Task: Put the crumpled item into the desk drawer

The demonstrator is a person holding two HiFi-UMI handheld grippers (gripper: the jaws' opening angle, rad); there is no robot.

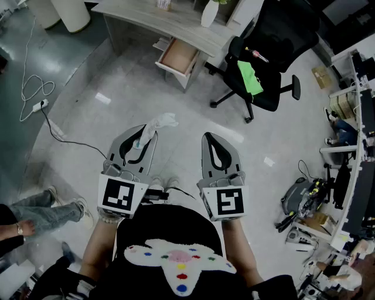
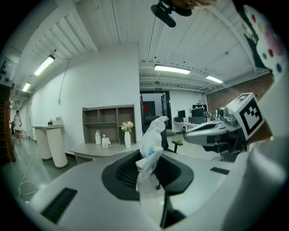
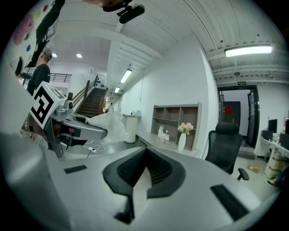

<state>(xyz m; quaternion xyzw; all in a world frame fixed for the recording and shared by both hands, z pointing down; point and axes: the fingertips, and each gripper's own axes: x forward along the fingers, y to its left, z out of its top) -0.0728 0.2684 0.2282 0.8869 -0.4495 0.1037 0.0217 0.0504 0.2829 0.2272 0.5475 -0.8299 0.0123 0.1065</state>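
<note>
crumpled item (image 1: 159,124): white with a fleck of blue, between the left claw's pads
left gripper (image 1: 140,136): grey shell, black ribbed pads
right gripper (image 1: 212,140): same grey and black
marker cubes (image 1: 122,196): white faces with black square patterns, behind each claw
drawer (image 1: 177,55): white front, tan inside, far ahead of the left claw
desk (image 1: 153,17): pale grey wood grain, beyond the drawer
vase (image 1: 209,13): white
chair (image 1: 266,41): black, ahead and right of the right claw
cloth on seat (image 1: 249,78): bright green
floor (image 1: 99,123): light grey, glossy
top (image 1: 179,261): black, white patch with coloured dots

A bystander (image 1: 42,213) (in jeans) is cut off left.
</note>
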